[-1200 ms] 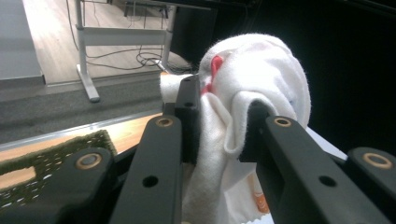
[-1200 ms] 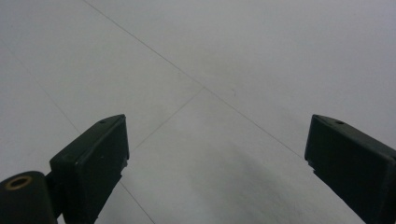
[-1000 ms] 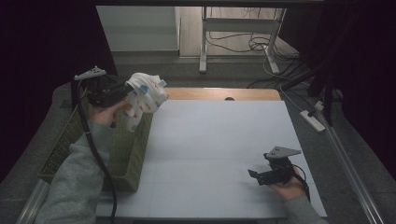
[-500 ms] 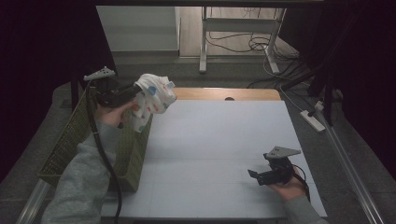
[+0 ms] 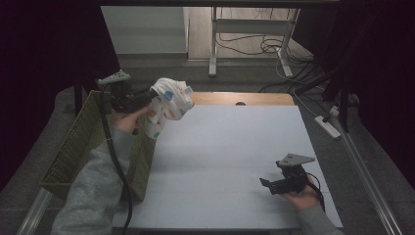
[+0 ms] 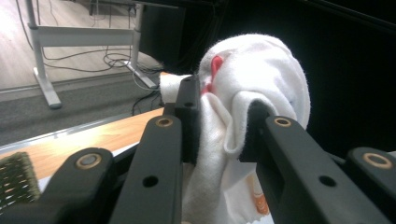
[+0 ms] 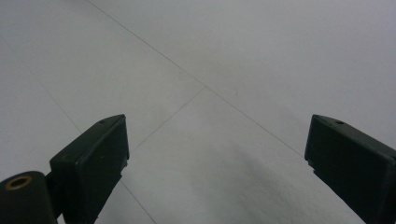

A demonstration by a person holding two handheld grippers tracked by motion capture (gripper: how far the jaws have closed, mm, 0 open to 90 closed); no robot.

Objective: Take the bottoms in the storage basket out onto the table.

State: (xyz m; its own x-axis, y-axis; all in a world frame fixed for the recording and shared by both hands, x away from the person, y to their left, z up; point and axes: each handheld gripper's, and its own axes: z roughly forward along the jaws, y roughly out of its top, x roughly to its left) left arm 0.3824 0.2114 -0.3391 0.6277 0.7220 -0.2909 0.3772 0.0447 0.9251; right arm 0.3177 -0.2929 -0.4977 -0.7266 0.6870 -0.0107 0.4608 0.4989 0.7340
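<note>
My left gripper (image 5: 147, 100) is clenched on a white printed cloth (image 5: 169, 100); in the left gripper view the two pads pinch a fold of it (image 6: 219, 121) and the rest bunches up ahead of the jaws and hangs down below them. Over the last second I have carried it sideways from above the basket (image 5: 73, 147) toward the table (image 5: 230, 142). A second ago the bundle sat over the basket's far corner; now it hangs past the basket's inner wall, just above the table's near-basket edge, clear of the surface.

I read that as the cloth having left the basket and being on its way to the table, with the set-down not yet done. The grip looks firm enough, but only a fold is caught, so I would keep the travel smooth to avoid the cloth slipping out.

My right gripper (image 5: 274, 185) rests on the table, well apart from the basket, jaws spread wide with nothing between them. It has not shifted. It looks ready to take a corner once the cloth comes down.
</note>
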